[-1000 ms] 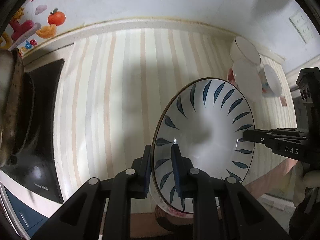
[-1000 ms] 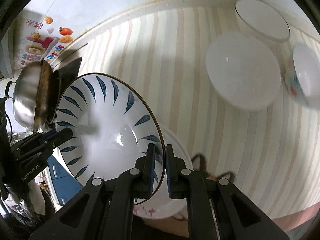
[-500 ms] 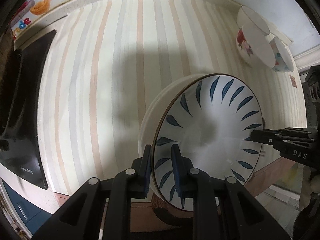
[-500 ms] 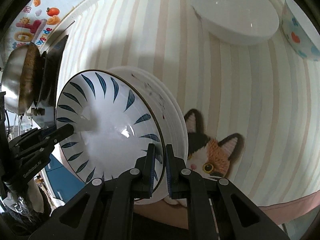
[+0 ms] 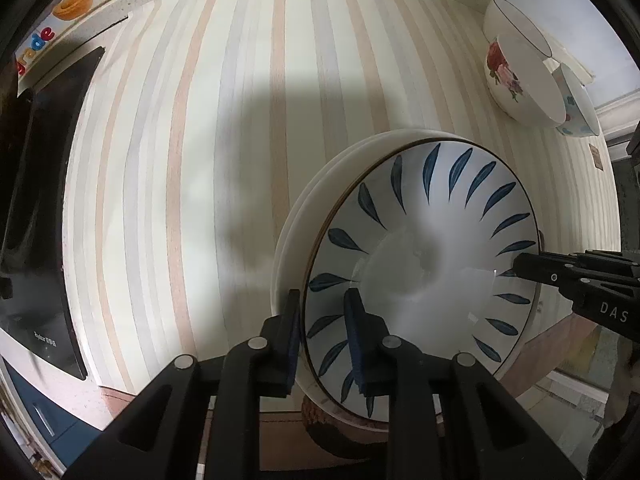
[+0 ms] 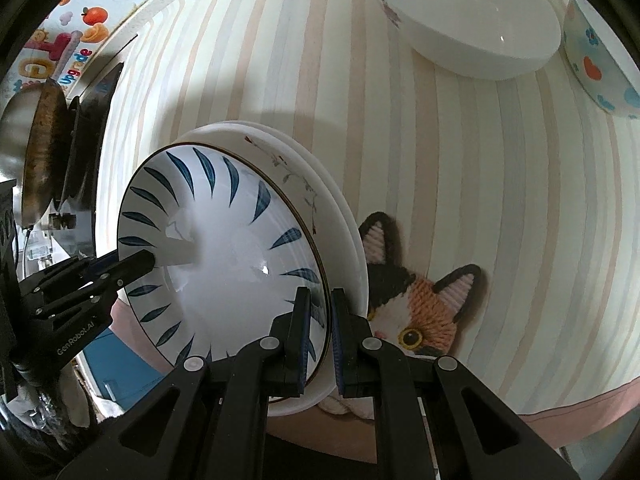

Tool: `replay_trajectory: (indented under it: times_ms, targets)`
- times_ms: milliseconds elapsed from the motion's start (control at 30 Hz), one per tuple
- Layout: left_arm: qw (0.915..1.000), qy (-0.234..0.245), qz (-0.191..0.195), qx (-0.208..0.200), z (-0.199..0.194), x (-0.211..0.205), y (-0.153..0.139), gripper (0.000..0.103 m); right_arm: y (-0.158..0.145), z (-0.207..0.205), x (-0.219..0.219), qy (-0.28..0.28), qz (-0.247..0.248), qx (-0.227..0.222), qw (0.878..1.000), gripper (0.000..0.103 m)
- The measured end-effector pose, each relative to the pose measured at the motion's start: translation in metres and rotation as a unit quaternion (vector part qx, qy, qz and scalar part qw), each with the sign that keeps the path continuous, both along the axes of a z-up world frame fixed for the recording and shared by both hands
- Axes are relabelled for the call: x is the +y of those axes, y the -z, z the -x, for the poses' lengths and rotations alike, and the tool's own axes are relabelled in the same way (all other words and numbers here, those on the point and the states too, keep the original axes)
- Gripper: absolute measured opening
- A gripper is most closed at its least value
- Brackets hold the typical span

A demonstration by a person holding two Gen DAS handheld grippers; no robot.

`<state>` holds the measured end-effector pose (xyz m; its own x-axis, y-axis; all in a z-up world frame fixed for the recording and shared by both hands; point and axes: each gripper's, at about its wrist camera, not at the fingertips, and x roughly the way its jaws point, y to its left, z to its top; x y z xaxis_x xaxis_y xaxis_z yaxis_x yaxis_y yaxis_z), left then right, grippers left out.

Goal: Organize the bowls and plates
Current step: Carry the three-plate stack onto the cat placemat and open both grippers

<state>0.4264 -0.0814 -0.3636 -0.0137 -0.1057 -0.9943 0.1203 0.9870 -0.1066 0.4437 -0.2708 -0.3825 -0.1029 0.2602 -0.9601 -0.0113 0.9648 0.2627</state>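
Note:
A white plate with blue leaf marks is held by both grippers, one on each side of its rim. It sits just on or above a stack of white plates on the striped counter. My left gripper is shut on its near rim; my right gripper is shut on the opposite rim. The plate and the stack under it also show in the right wrist view. Each gripper shows in the other's view, the right and the left.
Three bowls stand at the far right: a flowered one, a plain white one, a blue-patterned one. A cat-shaped mat lies beside the stack. A black cooktop with a steel pan is at the left.
Both grippers have lowered the blue-leaf plate toward the counter, onto the stack of white plates. The grip on both rims has not changed.

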Motion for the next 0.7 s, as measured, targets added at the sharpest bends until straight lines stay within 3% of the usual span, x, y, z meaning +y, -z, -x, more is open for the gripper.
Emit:
replay_trajectory:
  times_ms: [333, 700]
  targets:
    - [0.9997, -0.021, 0.006, 0.009, 0.007, 0.001, 0.008, 0.021, -0.004, 0.001, 0.005, 0.004, 0.01, -0.001, 1.0, 0.016]
    - [0.9983, -0.057, 0.004, 0.01, 0.008, 0.014, 0.011, 0.02, -0.009, 0.0, -0.006, -0.003, -0.012, -0.008, 1.0, 0.016]
